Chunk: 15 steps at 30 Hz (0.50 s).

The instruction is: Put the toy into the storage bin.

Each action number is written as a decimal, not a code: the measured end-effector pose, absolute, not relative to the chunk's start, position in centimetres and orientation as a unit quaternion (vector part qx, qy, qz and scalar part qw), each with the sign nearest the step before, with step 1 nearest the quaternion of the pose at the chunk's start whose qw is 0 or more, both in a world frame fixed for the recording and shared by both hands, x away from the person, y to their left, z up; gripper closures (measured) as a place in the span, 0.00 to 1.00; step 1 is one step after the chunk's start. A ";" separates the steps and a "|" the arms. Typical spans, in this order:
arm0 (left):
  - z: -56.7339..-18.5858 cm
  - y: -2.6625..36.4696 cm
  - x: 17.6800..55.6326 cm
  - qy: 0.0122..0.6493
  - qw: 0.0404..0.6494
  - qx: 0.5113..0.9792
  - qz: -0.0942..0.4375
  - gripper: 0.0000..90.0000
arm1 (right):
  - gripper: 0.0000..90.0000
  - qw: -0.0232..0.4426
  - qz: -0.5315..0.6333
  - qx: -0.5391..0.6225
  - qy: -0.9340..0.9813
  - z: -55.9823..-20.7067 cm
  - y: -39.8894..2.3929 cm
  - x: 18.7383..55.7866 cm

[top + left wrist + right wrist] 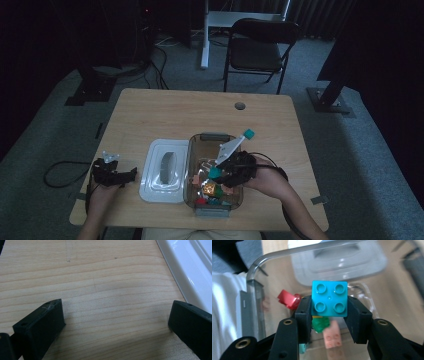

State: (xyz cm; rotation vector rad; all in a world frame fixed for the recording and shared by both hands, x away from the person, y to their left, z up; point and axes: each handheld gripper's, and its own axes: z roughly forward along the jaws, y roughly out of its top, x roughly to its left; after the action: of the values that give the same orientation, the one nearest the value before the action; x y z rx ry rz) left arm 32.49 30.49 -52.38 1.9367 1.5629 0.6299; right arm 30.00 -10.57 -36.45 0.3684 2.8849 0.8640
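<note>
Carefully does it: the right gripper [329,312], clenched on a teal brick [329,298] above the clear bin [192,150] of bricks, should probably lift straight, while the left gripper [115,322] rests released on the pale wooden table [150,107] in a dim, carpeted room with a folding chair [257,47].
</note>
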 end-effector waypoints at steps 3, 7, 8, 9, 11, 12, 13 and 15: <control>-52.4 30.5 32.5 0.584 0.283 0.724 0.235 0.01 | 0.65 0.044 0.270 0.112 0.955 -37.4 -9.8 30.1; -52.4 30.5 32.5 0.584 0.283 0.724 0.235 0.01 | 0.65 0.033 0.243 0.099 0.964 -38.6 -8.7 29.9; -52.4 30.5 32.5 0.584 0.283 0.724 0.235 0.01 | 0.65 0.032 0.236 0.095 0.967 -39.0 -8.5 29.9; -52.4 30.5 32.5 0.584 0.283 0.724 0.235 0.01 | 0.65 0.028 0.231 0.094 0.968 -39.3 -8.3 29.9; -52.4 30.5 32.5 0.584 0.283 0.724 0.235 0.01 | 0.65 0.024 0.223 0.091 0.970 -39.8 -8.1 30.0; -52.4 30.5 32.5 0.584 0.283 0.724 0.235 0.01 | 0.65 0.022 0.219 0.090 0.971 -40.0 -8.0 30.0; -52.4 30.5 32.5 0.584 0.283 0.724 0.235 0.01 | 0.65 0.020 0.213 0.089 0.973 -40.2 -7.9 30.0; -52.4 30.5 32.5 0.584 0.283 0.724 0.235 0.01 | 0.65 0.016 0.207 0.086 0.974 -40.6 -7.8 30.0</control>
State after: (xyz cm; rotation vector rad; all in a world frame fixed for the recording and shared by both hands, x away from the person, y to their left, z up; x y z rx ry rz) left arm 32.49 30.49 -52.38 1.9376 1.5629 0.6299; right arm 29.95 -7.77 -40.55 0.2662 3.0300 0.6446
